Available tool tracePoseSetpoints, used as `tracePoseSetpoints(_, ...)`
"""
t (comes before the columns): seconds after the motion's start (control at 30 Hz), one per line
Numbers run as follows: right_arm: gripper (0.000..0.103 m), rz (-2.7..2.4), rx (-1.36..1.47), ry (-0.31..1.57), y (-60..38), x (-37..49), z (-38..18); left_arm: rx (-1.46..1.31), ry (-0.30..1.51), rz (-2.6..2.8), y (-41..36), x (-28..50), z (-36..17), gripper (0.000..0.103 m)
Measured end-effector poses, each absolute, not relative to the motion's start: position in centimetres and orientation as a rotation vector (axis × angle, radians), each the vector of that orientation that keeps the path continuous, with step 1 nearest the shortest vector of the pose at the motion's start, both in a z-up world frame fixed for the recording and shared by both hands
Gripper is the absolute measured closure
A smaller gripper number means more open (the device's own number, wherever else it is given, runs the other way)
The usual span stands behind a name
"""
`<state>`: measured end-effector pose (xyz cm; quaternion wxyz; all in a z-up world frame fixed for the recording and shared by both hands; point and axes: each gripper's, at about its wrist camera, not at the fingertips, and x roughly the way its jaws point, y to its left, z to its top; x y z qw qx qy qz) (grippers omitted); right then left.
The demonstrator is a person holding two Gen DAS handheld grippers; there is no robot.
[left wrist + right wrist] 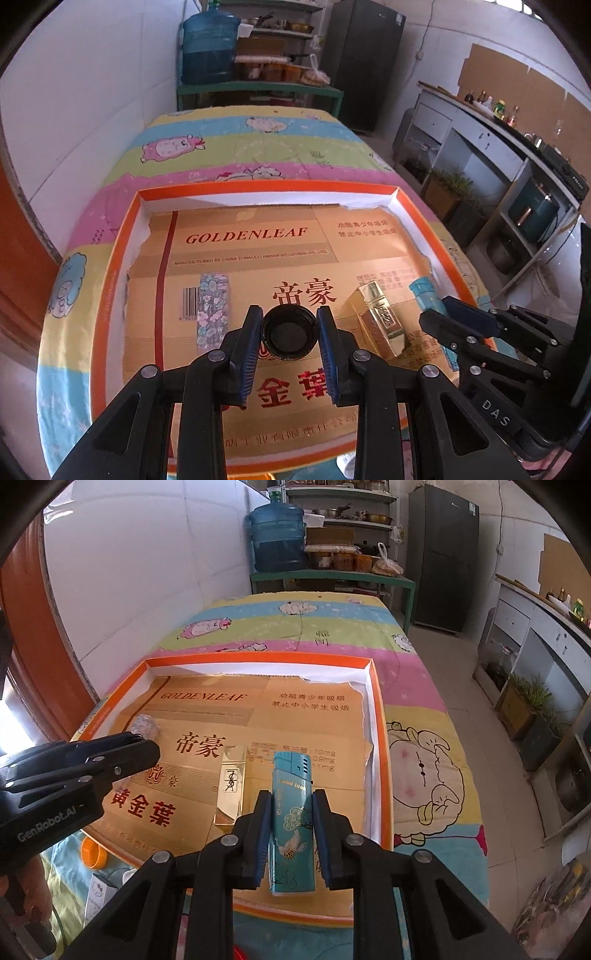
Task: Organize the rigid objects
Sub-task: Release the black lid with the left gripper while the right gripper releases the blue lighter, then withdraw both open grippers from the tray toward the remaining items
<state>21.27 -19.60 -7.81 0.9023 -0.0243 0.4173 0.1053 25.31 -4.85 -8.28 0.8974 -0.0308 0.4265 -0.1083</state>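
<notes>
An orange-rimmed tray (122, 229) (377, 686), lined with gold printed cardboard, lies on the cartoon-print cloth. My left gripper (290, 313) is shut on a small round black cap-like object (289, 334) and hangs just above the cardboard. My right gripper (291, 796) is shut on a teal lighter (291, 830) (424, 291) over the tray's right part. In the tray lie a gold lighter (382, 317) (231, 786) and a floral-patterned lighter (213, 306) (146, 725). Each gripper shows in the other's view, the right gripper (441, 314) at the right and the left gripper (142, 747) at the left.
An orange cap (94, 851) and a small white box (98, 893) lie on the cloth outside the tray's near left corner. A white wall runs along the left. Behind the table stand a water jug (279, 535), shelves and a dark fridge (441, 557); cabinets line the right.
</notes>
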Motion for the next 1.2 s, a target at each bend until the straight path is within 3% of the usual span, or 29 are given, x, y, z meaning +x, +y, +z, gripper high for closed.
tracePoseSetpoints(0.53,0.08,0.213,-0.084,0.913,-19.2,22.2,-9.4,-0.059,0.928,-0.234,-5.2,26.3,-10.6,0.072)
tracePoseSetpoints(0.7,0.08,0.201,-0.115,0.904,-18.7,22.2,-9.4,-0.062,0.914,-0.255,-5.3,26.2,-10.5,0.059)
tracePoseSetpoints(0.8,0.072,0.186,-0.131,0.891,-18.5,22.0,-9.2,-0.06,0.907,-0.258,-5.4,25.9,-10.3,0.058)
tracePoseSetpoints(0.87,0.06,0.18,-0.126,0.87,-18.6,21.5,-8.7,-0.077,0.886,-0.277,-5.3,25.3,-9.7,0.058)
tracePoseSetpoints(1.2,0.058,0.173,0.007,0.794,-20.2,15.9,-5.1,-0.165,0.758,-0.349,-4.4,18.1,-4.2,0.058)
